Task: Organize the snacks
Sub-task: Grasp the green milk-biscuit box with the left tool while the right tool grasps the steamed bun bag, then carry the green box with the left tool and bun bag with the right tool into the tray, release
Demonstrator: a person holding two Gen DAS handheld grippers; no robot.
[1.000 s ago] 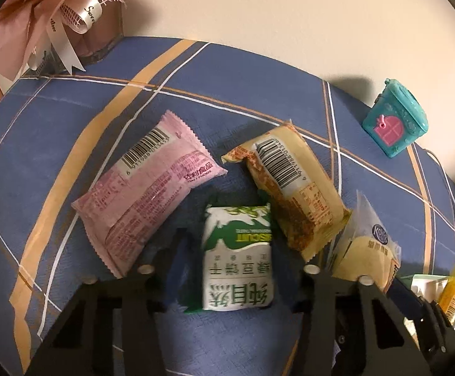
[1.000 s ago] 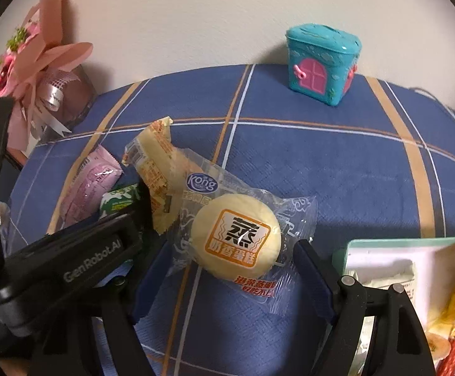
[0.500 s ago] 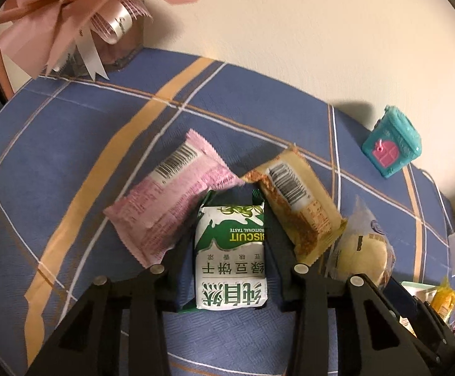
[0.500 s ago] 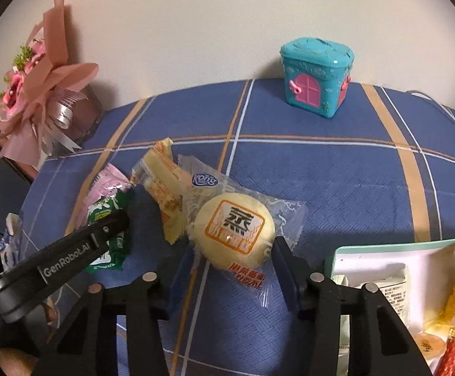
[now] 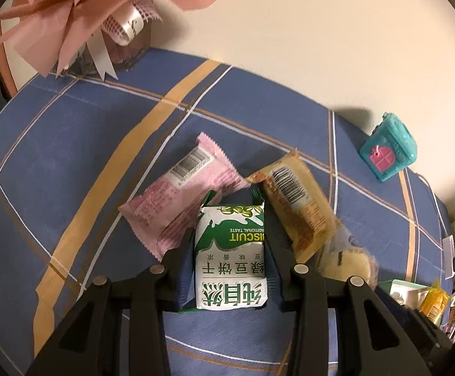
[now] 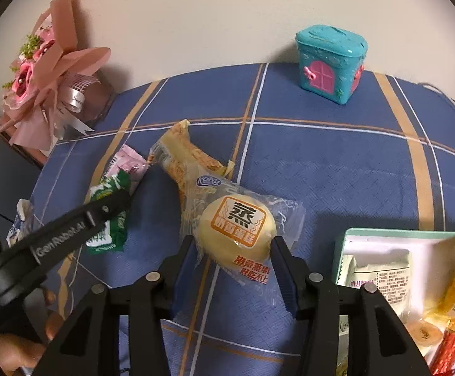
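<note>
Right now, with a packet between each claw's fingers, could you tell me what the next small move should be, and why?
Probably carry the steamed cake packet in the right claw sideways toward the snack box. Its fingers press the cake from both sides, and the box sits just to its right with room inside. The left claw likewise grips the green biscuit packet.

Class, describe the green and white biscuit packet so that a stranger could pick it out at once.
On the blue plaid tablecloth, three snack packets lie fanned together. The biscuit packet is the middle one, between the left gripper fingers. Its neighbours are pink and orange; only it is green and white.
</note>
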